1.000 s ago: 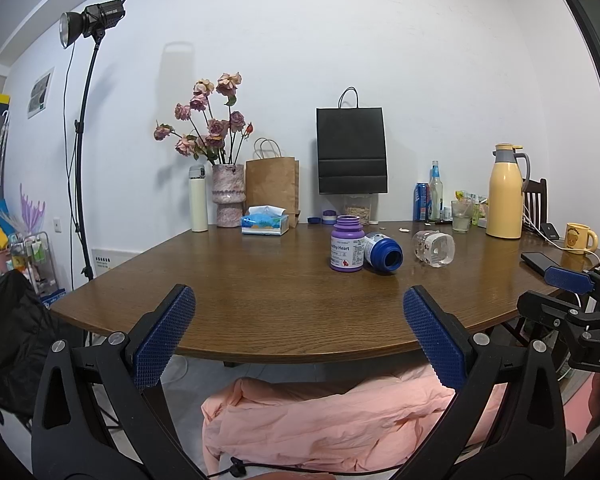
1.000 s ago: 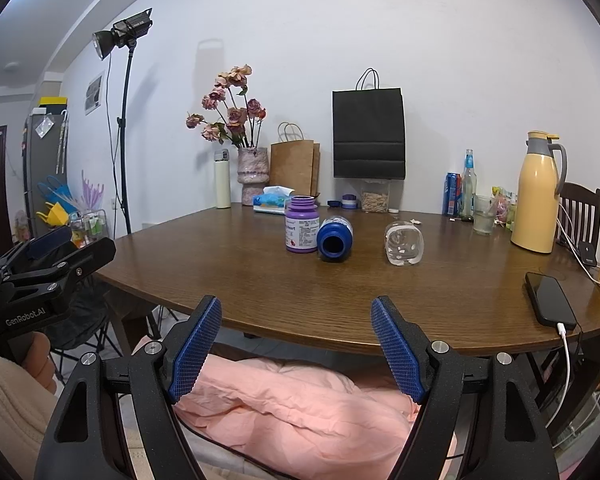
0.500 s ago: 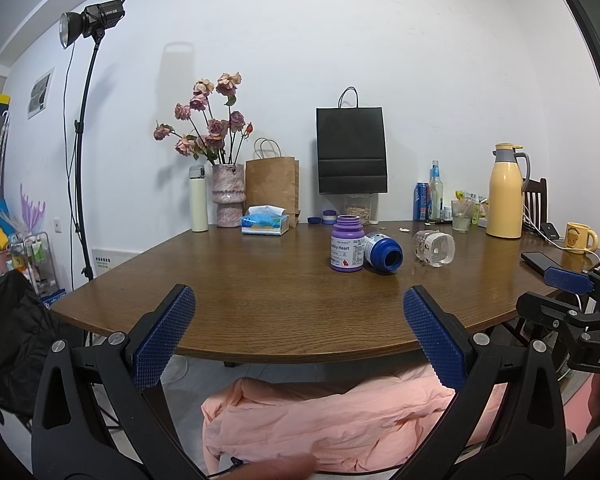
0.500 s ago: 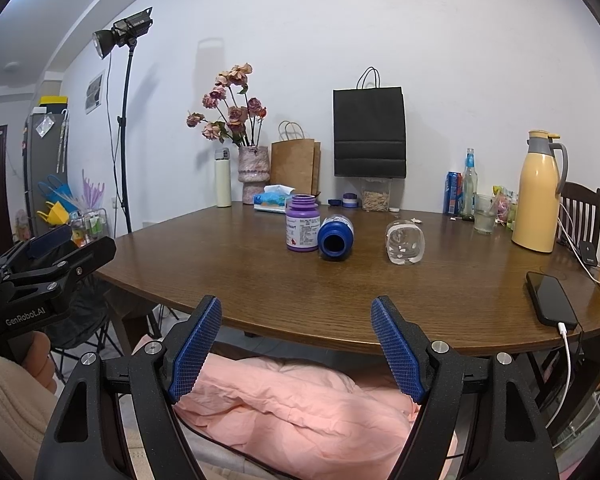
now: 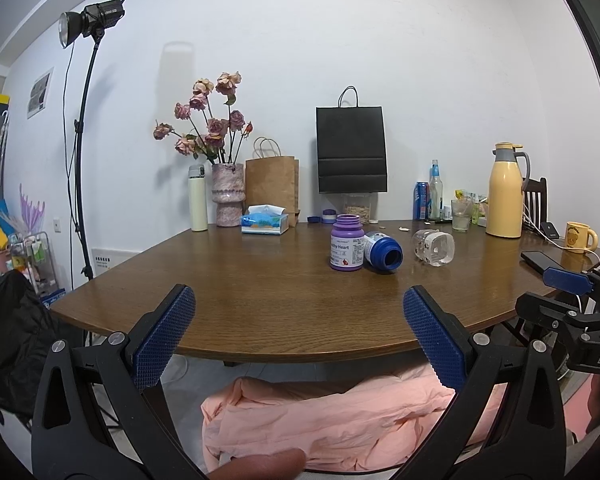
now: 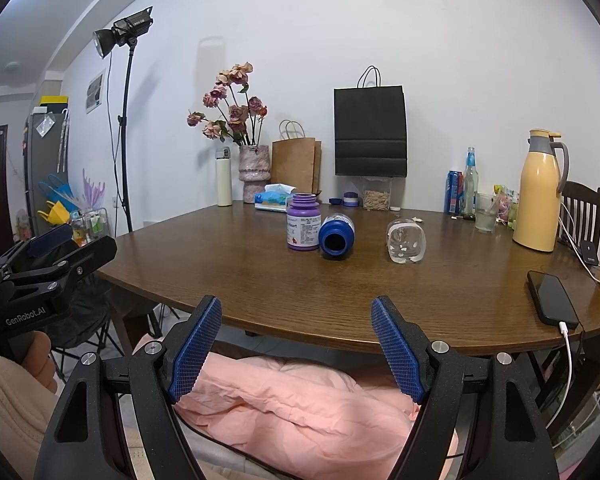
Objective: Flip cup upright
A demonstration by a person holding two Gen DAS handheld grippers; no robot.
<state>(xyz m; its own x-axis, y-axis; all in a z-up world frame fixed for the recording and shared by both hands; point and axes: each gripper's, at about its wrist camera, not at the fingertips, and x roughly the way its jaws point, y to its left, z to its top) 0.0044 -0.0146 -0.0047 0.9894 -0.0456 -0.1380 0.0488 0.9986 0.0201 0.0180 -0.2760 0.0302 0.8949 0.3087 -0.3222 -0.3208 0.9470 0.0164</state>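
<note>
On the brown wooden surface (image 6: pixel 260 280), near its middle, a clear glass cup with a white band (image 6: pixel 406 242) is lying on its side, just right of a blue plastic bottle (image 6: pixel 336 236) that is also lying down with its dark open mouth facing the cameras, and a purple uncapped bottle (image 6: pixel 302 222) is standing upright against that one. Both claws are hanging short of the near edge, above a pink quilt (image 6: pixel 300 400), well apart from the cup: the left claw (image 5: pixel 298 334) is showing its blue pads spread wide with nothing between them, and the right claw (image 6: pixel 296 346) is likewise gaping and empty. Judged from this layout, the step in hand is the approach; the right claw is sitting nearer in line with the cup, so it is probably the better one to send forward, closing across the cup's body and rotating it until its mouth is facing up, while keeping clear of the neighbouring blue bottle, which could roll if nudged. Glass being smooth, a centred grip is advisable. As to contents, the cup is appearing empty; whether either bottle is holding anything cannot be told; a clear jar (image 6: pixel 376 199) at the back is holding tan grain-like pieces.
</note>
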